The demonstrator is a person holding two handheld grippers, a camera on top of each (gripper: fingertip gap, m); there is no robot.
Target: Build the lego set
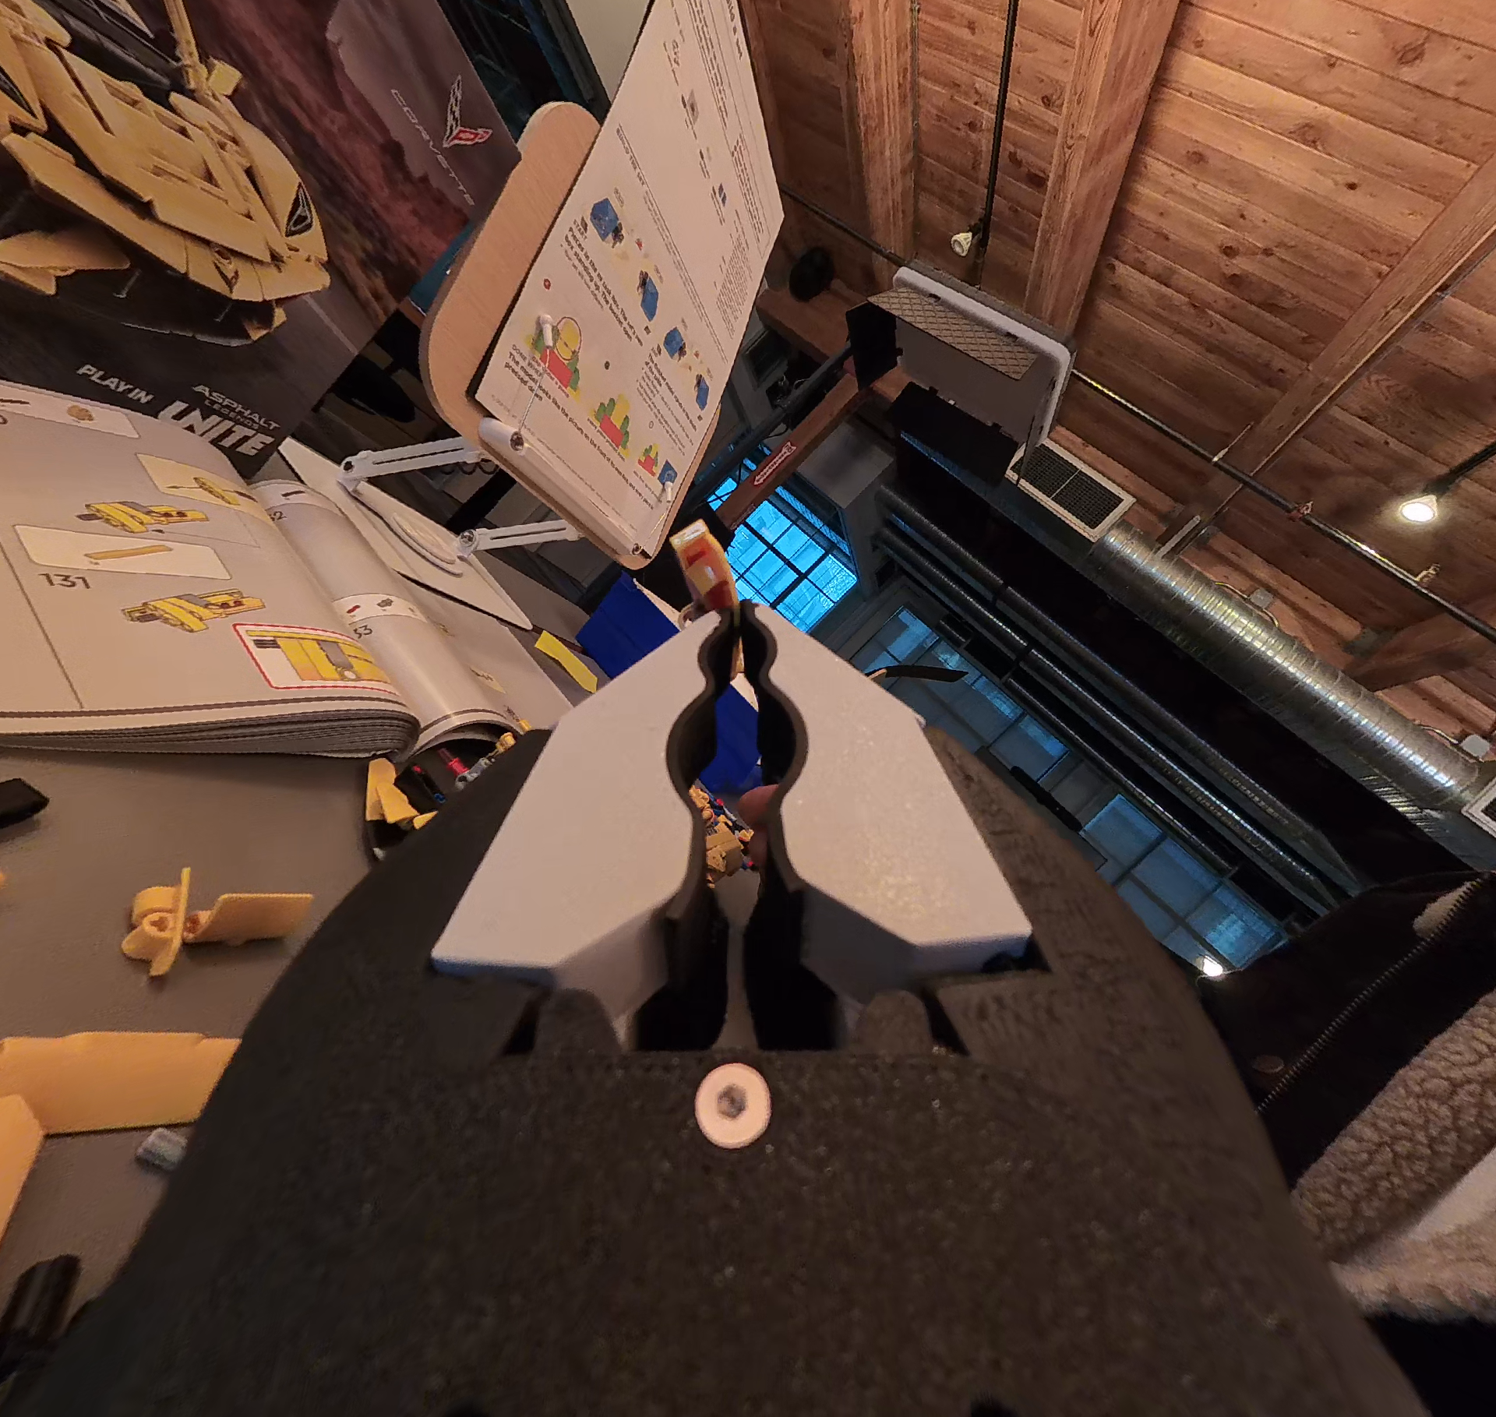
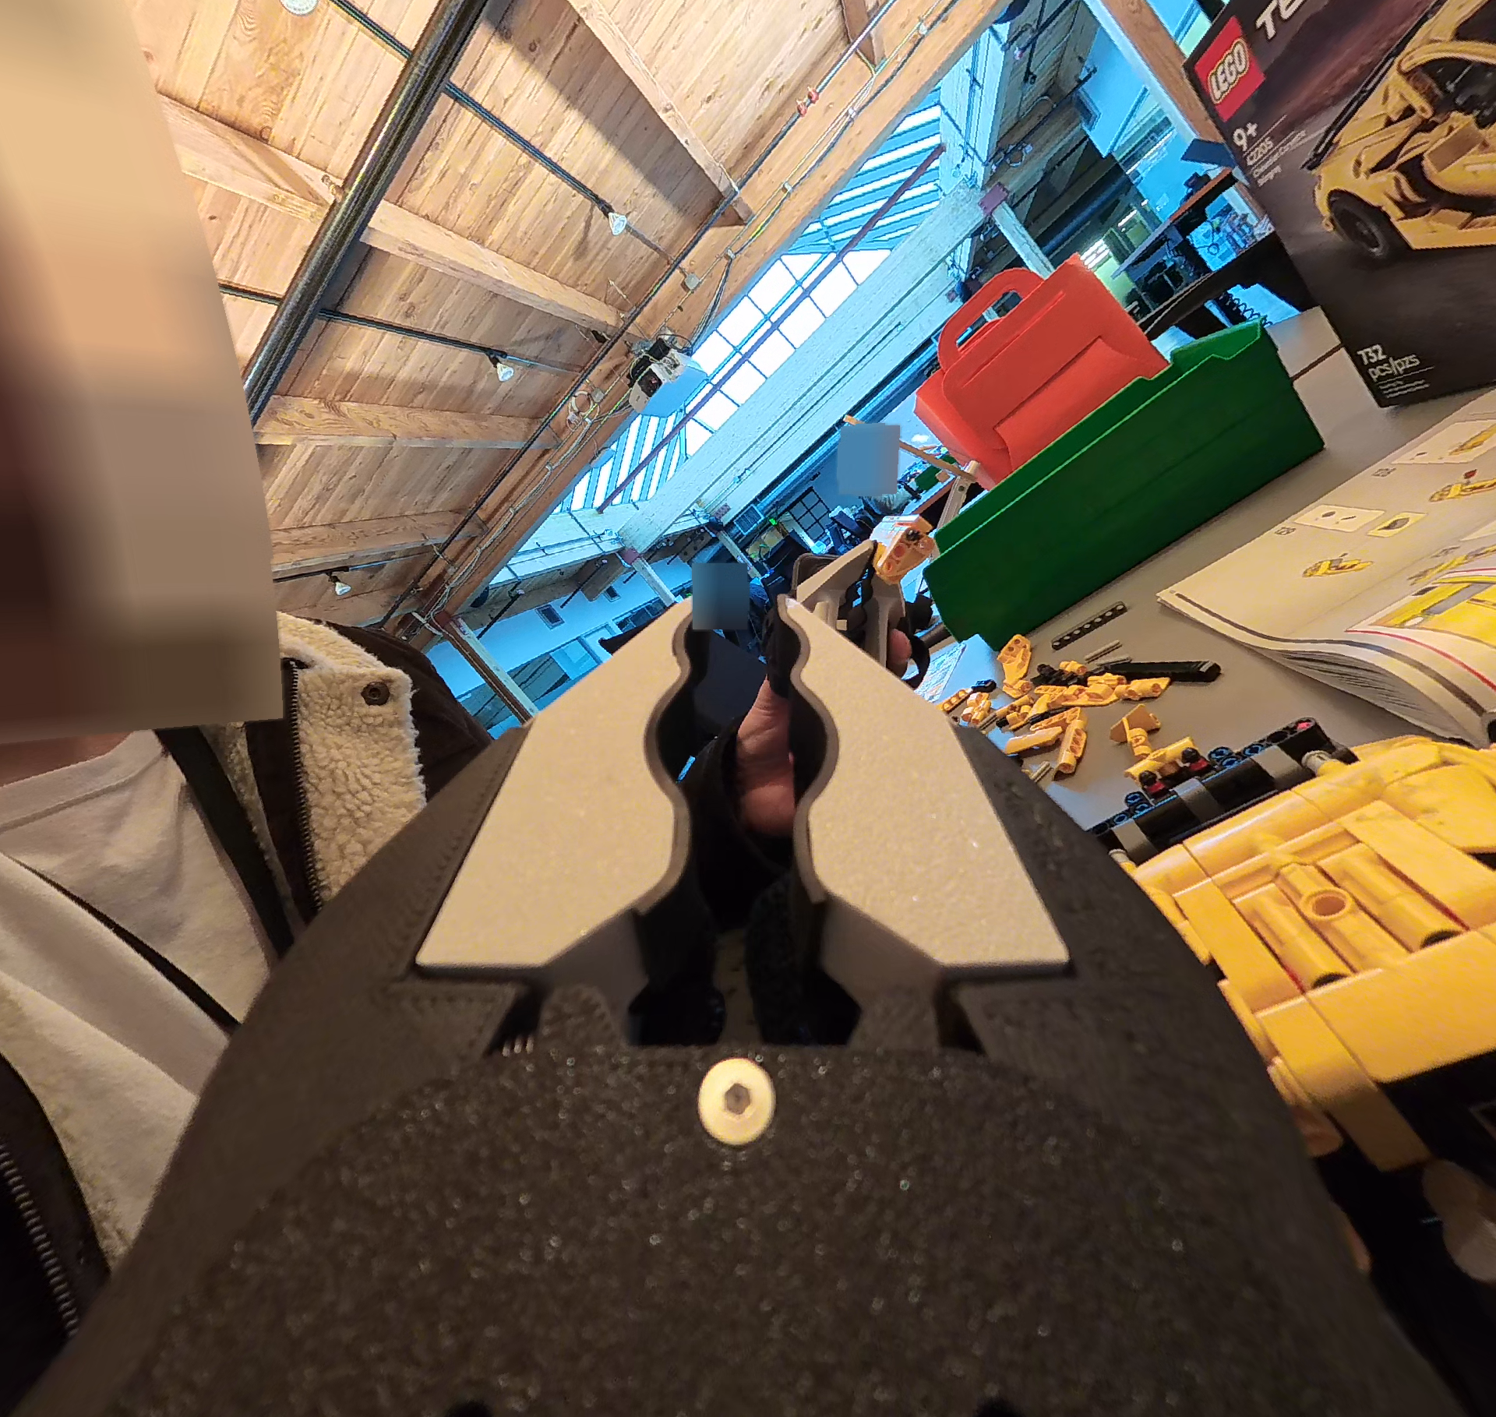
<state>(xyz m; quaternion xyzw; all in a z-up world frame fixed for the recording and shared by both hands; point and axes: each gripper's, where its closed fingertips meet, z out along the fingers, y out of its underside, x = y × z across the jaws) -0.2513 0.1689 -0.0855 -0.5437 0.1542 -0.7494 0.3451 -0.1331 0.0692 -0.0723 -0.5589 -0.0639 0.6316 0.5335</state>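
Yellow-and-red lego piece point(image 1: 703, 569) pinched at the left gripper point(image 1: 741, 619) tips, jaws clamped on it, held up off the table w/ the yellow car body point(image 2: 1328, 949) below. Right gripper point(image 2: 738, 617) jaws slightly apart, empty. Best check orientation vs the open manual point(image 1: 202, 593), then press straight in, no twisting.

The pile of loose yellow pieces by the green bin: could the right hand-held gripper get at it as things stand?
Probably yes. The right hand-held gripper holds nothing, is raised and aimed away, and the pile of loose yellow pieces lies uncovered on the table; only re-aiming is needed.
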